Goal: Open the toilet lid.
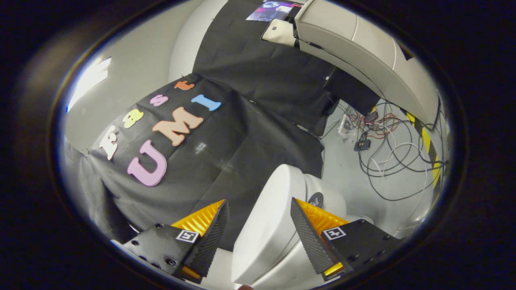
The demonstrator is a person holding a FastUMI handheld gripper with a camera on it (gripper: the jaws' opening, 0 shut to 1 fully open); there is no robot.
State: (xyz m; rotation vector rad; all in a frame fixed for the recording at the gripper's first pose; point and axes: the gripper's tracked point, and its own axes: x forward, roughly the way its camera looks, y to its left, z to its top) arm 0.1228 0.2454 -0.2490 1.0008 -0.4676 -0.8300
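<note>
Two fingers of the gripper [260, 209] spread wide and holding nothing, with the raised toilet lid [270, 225] between them, its long axis running forward from near the fingers, then farther off the floor [346, 161] with tangled cables [387, 153].

White toilet lid [266, 225], smooth and rounded, raised on edge, standing between the spread jaws

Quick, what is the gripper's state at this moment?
Gripper: open, fingers apart on either side of the toilet lid, not pressing on it.
</note>
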